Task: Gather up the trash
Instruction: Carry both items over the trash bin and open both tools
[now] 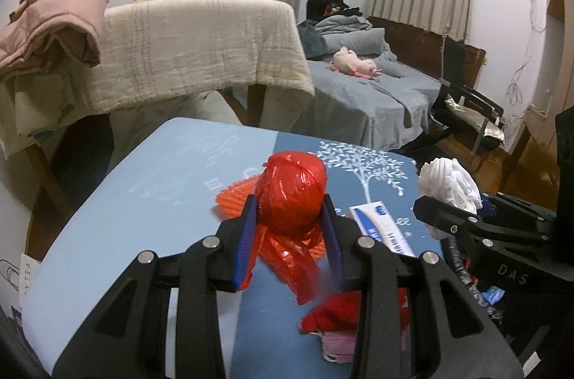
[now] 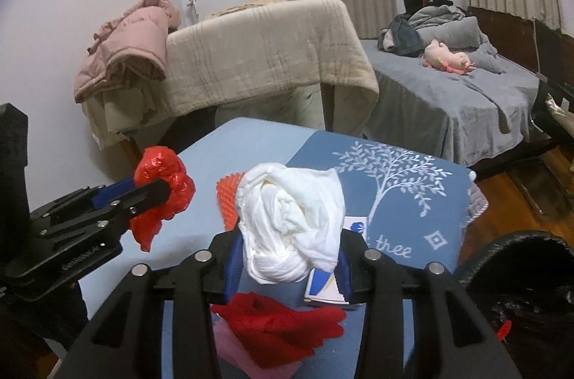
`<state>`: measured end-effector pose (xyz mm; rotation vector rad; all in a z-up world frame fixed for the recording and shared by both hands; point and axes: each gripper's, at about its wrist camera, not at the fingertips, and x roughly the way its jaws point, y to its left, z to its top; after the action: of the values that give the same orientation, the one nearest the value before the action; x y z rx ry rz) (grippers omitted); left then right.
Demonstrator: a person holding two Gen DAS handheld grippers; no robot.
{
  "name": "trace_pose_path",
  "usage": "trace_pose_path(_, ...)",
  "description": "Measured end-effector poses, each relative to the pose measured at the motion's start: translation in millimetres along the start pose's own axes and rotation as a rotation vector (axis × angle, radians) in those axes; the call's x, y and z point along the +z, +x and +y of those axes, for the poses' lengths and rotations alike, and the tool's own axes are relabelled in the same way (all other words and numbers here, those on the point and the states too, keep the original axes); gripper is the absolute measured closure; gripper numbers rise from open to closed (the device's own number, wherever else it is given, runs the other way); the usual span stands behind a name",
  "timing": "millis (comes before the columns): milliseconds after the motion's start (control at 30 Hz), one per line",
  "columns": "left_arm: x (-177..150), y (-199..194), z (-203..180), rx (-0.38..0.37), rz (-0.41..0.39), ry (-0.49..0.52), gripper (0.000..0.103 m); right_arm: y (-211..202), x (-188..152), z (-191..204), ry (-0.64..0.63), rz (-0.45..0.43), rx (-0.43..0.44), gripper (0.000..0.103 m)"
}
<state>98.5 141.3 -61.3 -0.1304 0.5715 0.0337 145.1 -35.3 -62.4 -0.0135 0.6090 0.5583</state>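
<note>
My left gripper (image 1: pixel 291 216) is shut on a crumpled red plastic bag (image 1: pixel 292 190) and holds it above the blue table (image 1: pixel 143 199); it also shows in the right wrist view (image 2: pixel 161 180). My right gripper (image 2: pixel 288 257) is shut on a wadded white plastic bag (image 2: pixel 290 228), also lifted over the table; this bag shows in the left wrist view (image 1: pixel 450 183). On the table lie an orange spiky mat (image 2: pixel 226 196), a white and blue box (image 1: pixel 382 228), a red cloth (image 2: pixel 283 325) and a pink mask (image 1: pixel 337 348).
A black trash bin (image 2: pixel 520 307) stands at the table's right edge. Behind the table is a chair draped with a beige blanket (image 1: pixel 201 45) and a pink jacket (image 1: pixel 53 20). A grey bed (image 1: pixel 373 88) lies at the back right.
</note>
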Motion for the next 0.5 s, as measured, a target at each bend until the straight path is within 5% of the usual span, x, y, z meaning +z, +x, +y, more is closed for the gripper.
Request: trace_pose_path(500,4.7,-22.1,-57.6,-0.091,-0.04,0.061,0.069,-69.5,-0.6,-33.7,0.027,-0.087,-0.061,0.062)
